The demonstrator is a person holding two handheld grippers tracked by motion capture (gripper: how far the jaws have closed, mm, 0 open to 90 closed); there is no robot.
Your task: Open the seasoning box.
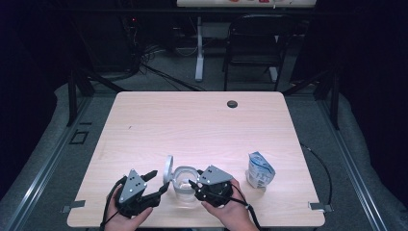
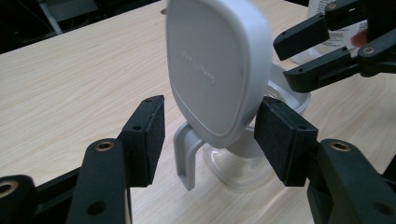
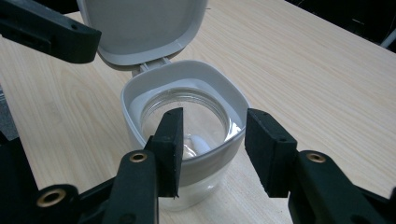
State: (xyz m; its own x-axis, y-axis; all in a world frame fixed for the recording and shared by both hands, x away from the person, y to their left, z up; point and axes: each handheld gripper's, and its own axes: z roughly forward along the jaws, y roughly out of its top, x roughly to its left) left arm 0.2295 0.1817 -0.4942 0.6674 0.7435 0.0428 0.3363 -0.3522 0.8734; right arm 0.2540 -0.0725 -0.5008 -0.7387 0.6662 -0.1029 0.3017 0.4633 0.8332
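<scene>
I have the clear, squarish plastic jar with the grey rim (image 1: 184,186) at the near edge of the pale wooden table (image 1: 202,125), between my two tools. My right gripper (image 3: 212,144) straddles the rim's near wall, one pad inside and one outside, apart and not pressing, I judge to steady the jar. My left gripper (image 2: 210,140) brackets the hinged grey lid (image 2: 215,65), standing upright and open; its jaws look apart, though contact on one side is hard to tell. Something small and white lies inside. A blue-and-white pouch (image 1: 260,171) stands well apart.
</scene>
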